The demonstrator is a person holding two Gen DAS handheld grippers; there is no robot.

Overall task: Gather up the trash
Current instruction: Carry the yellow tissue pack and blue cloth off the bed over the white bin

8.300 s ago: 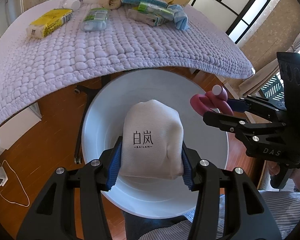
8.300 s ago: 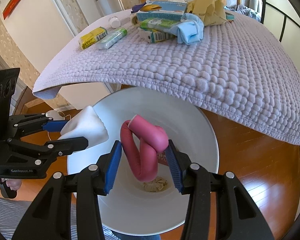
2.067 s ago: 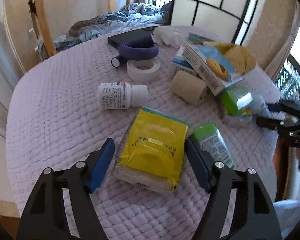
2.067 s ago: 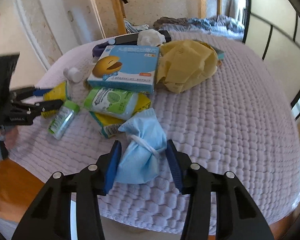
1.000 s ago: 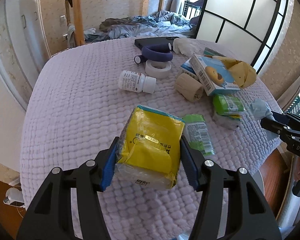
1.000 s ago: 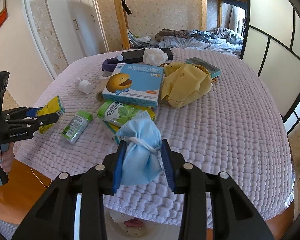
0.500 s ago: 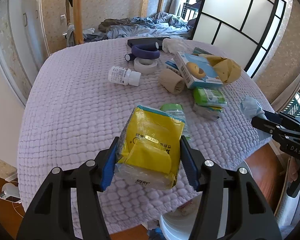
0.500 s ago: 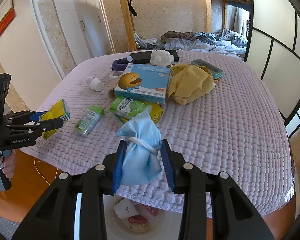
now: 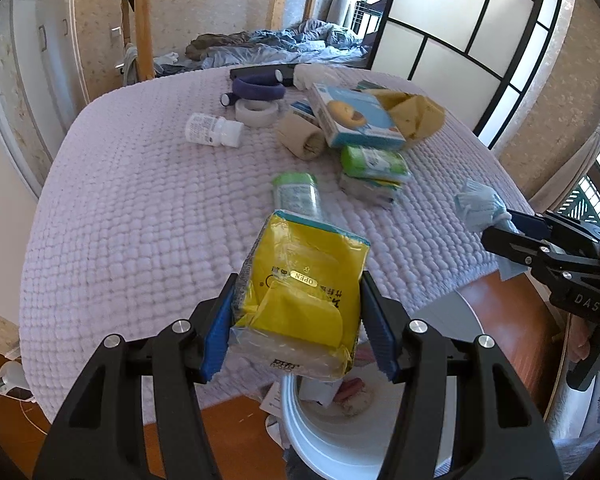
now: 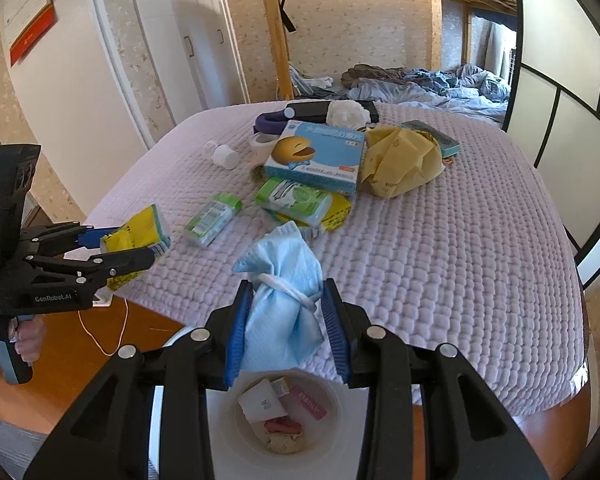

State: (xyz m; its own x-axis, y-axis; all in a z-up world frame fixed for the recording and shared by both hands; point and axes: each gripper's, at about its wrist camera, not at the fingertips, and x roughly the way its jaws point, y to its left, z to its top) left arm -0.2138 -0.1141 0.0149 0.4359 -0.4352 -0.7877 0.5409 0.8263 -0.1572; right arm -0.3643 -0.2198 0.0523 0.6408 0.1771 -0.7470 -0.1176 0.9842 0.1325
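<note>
Yellow tissue pack point(image 9: 300, 300), crinkled and glossy, sits clamped in our left gripper point(image 9: 300, 332); our right gripper point(image 10: 286, 328) pinches a crumpled blue mask point(image 10: 282, 300) above the white bin point(image 10: 228, 432), beside the lilac quilted table point(image 10: 440, 260).

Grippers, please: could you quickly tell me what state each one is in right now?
Left gripper: closed on the yellow tissue pack.
Right gripper: closed on the crumpled blue face mask.

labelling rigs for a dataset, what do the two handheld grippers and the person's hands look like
Both grippers, left gripper and right gripper, are matte black, angular, with silver bolts and ribbed blue finger pads. The left reads "GenRobot.AI" on its side, with a blue-grey handle in a bare hand; the right reads "DAS".
</note>
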